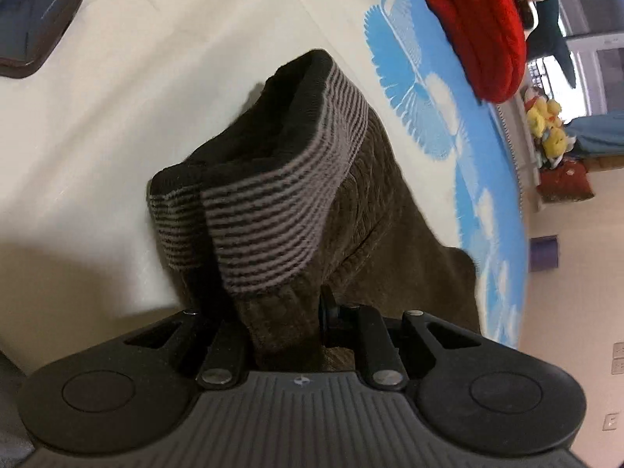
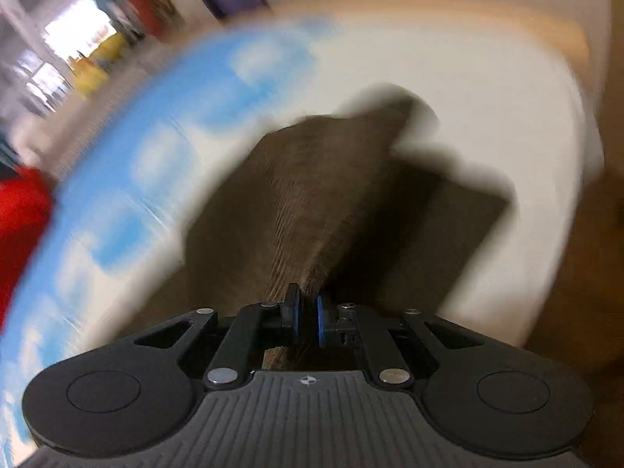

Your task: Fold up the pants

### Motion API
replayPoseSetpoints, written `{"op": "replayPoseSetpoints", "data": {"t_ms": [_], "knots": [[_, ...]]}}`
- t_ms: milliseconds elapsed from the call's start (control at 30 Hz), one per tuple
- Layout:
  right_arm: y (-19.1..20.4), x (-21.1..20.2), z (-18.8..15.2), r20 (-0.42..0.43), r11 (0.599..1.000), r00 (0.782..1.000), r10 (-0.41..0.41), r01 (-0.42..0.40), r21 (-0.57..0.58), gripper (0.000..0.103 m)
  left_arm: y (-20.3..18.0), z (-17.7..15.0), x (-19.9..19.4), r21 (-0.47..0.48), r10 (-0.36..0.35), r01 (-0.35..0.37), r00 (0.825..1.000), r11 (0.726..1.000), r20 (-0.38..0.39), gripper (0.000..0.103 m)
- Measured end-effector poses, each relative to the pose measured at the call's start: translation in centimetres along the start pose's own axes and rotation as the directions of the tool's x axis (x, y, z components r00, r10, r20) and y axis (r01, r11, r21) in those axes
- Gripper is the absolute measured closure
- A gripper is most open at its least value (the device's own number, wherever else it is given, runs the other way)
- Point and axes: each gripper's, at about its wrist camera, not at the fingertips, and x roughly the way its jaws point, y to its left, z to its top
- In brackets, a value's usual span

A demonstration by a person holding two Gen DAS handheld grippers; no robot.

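Note:
The pants (image 1: 374, 210) are dark brown corduroy with a grey and black striped waistband (image 1: 273, 195). In the left wrist view my left gripper (image 1: 288, 312) is shut on the cloth just below the waistband and holds it lifted above the white bed sheet (image 1: 156, 117). In the right wrist view, which is blurred by motion, my right gripper (image 2: 307, 314) is shut on a fold of the pants (image 2: 312, 195). The cloth runs away from the jaws as a raised ridge. The rest of the pants lies on the sheet.
A dark tablet (image 1: 35, 19) lies on the sheet at upper left. A red knit garment (image 1: 479, 31) lies on the blue patterned part of the sheet (image 1: 487, 210). Beyond the bed edge are yellow plush toys (image 1: 546, 124) and the floor.

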Motion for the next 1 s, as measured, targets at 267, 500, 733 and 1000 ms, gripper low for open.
{"op": "replayPoseSetpoints", "data": {"t_ms": [267,500,733,1000], "knots": [[0.0,-0.6,0.8,0.03,0.998,0.998,0.06,-0.061,0.034,0.095,-2.0,-1.2,-1.4,0.171,0.076,-0.089,0.994,0.981,0.079,0.085],[-0.4,-3.8,-0.4,0.083,0.995,0.991,0.102,-0.102,-0.011,0.095,-2.1,-1.7,-1.1,0.223,0.119,-0.142,0.987,0.964,0.112,0.078],[-2.0,-4.1,-1.5,0.09,0.99,0.988,0.124,-0.128,0.05,0.095,-2.5,-1.6,-1.8,0.248,0.126,-0.159,0.981,0.955,0.146,0.078],[-0.5,-9.0,0.2,0.185,0.976,0.958,0.218,-0.216,-0.031,0.096,-2.0,-1.4,-2.1,0.234,0.116,-0.147,0.983,0.961,0.139,0.079]]}}
